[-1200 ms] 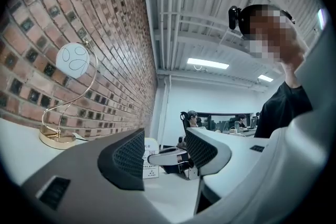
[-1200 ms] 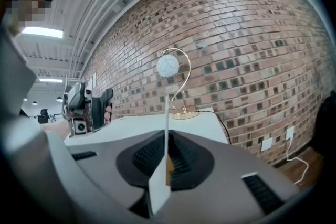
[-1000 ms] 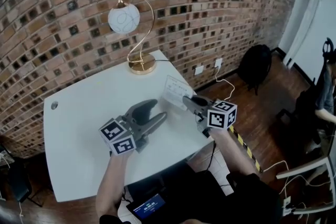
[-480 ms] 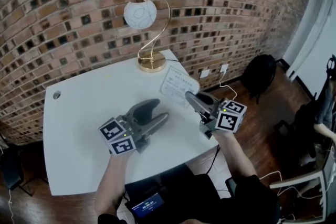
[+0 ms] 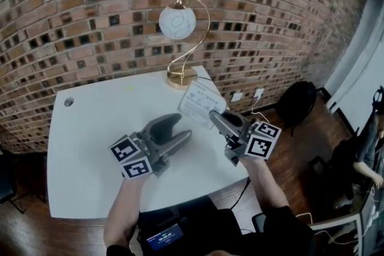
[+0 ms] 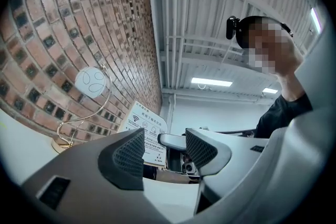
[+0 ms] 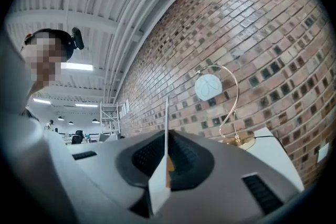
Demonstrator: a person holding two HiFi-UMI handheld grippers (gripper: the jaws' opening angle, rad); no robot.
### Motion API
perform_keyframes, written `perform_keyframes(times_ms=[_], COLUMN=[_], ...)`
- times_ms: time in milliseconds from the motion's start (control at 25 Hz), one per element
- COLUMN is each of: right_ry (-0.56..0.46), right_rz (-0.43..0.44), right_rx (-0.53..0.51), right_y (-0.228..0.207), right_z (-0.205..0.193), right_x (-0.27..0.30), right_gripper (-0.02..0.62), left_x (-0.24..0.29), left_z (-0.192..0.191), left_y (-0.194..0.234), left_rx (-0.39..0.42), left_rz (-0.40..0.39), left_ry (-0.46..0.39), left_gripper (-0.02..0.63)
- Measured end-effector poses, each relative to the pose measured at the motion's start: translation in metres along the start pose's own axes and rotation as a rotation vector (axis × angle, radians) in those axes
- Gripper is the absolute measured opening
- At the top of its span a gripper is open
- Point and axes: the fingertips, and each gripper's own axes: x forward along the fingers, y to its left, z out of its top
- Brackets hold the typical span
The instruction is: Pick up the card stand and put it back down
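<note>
Lifted since the earlier frame, the right gripper [image 5: 218, 119] clamps the one card stand [image 5: 201, 100] above the table [image 5: 84, 153]. The left gripper [image 5: 178, 129] is open and empty. One lamp [image 5: 177, 24] stands far.

White table [image 5: 84, 159] w/ grommet hole [image 5: 68, 102] nr its back-left corner. Gold-stemmed lamp [image 5: 177, 22] w/ white globe at far edge, by brick wall [image 5: 90, 9]. Black backpack [image 5: 298, 102] on wood floor [image 5: 303, 153], right side, nr wall sockets [image 5: 259, 93].

The card stand [image 6: 149, 131] bears a Wi-Fi sign [image 6: 135, 119] — print unreadable.
</note>
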Motion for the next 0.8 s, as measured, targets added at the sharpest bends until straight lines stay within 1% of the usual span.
perform_keyframes(times_ms=[360,560,680,800], right_ry=[0.017,0.025,0.032,0.032], right_rz=[0.053,0.064,0.068,0.085], right_rx=[-0.025,-0.03,-0.047,-0.029], right_y=[0.009,0.009,0.009,0.005], right_z=[0.003,0.004,0.008,0.007], right_x=[0.023,0.032,0.04,0.047], right_gripper=[0.029,0.028,0.028,0.028], left_x=[-0.006,-0.011,-0.011,-0.013], left_z=[0.013,0.02,0.026,0.031], left_y=[0.002,0.008,0.008,0.009], left_rx=[0.05,0.047,0.058,0.085], left_rz=[0.016,0.037,0.045,0.047], left_ry=[-0.032,-0.058,-0.053,-0.032], left_gripper=[0.235,0.235,0.235,0.235])
